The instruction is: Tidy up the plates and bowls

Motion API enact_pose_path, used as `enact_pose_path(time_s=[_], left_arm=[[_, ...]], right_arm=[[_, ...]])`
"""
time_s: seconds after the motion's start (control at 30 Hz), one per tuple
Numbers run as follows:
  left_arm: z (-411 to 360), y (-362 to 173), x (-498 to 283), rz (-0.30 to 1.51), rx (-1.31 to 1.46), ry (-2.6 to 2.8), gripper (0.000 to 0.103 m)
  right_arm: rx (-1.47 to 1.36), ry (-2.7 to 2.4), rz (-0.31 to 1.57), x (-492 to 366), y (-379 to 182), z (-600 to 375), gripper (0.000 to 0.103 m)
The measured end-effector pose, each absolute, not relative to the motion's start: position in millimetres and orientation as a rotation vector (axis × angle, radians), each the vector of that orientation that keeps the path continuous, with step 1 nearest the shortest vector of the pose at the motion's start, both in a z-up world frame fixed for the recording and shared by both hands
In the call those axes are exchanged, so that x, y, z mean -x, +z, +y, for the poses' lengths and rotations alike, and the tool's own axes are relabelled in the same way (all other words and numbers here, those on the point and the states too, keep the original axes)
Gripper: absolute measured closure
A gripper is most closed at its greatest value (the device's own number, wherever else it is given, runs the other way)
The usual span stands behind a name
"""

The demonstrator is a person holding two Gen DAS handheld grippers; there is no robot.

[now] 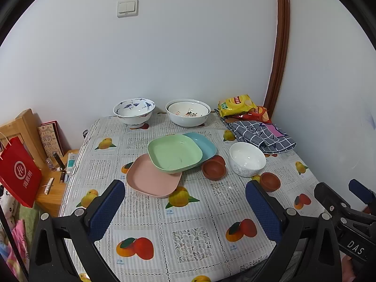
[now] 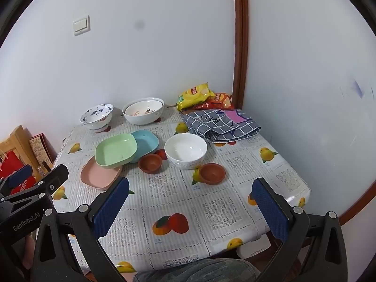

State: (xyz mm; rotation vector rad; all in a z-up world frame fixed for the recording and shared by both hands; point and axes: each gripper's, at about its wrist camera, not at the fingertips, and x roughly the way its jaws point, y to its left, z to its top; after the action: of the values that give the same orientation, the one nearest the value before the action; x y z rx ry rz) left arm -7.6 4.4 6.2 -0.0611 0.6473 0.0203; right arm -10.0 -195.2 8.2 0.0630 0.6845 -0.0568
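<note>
so both jaws are wide apart, holding nothing. the green plate (image 1: 175,156) looks light and bendy; grab its rim. the white bowl (image 2: 185,150) looks breakable and slippery.

The tablecloth (image 1: 188,211) is white and grey with lace squares and orange and yellow fruit pictures. In the middle lie a pink plate (image 1: 150,181), a green plate (image 1: 175,156) and a blue plate (image 1: 204,145). At 3 o'clock from them are two brown cups (image 1: 213,169) and a white bowl (image 1: 246,158). At 12 o'clock stand a white bowl with blue flowers (image 1: 134,110) and a plain white one (image 1: 188,112). At 2 o'clock are a grey checked cloth (image 1: 263,136) and yellow and red chip bags (image 1: 237,105). The gripper pads (image 1: 107,211) are dark blue.
</note>
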Motion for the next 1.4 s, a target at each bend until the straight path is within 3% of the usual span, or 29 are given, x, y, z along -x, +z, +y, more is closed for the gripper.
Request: enact_pose_path(time_s=[1.4], left_arm=[[-3, 7, 9, 0.640, 0.052, 0.010, 0.000]], right_arm=[[-0.080, -0.061, 0.677, 20, 10, -198, 0.000]])
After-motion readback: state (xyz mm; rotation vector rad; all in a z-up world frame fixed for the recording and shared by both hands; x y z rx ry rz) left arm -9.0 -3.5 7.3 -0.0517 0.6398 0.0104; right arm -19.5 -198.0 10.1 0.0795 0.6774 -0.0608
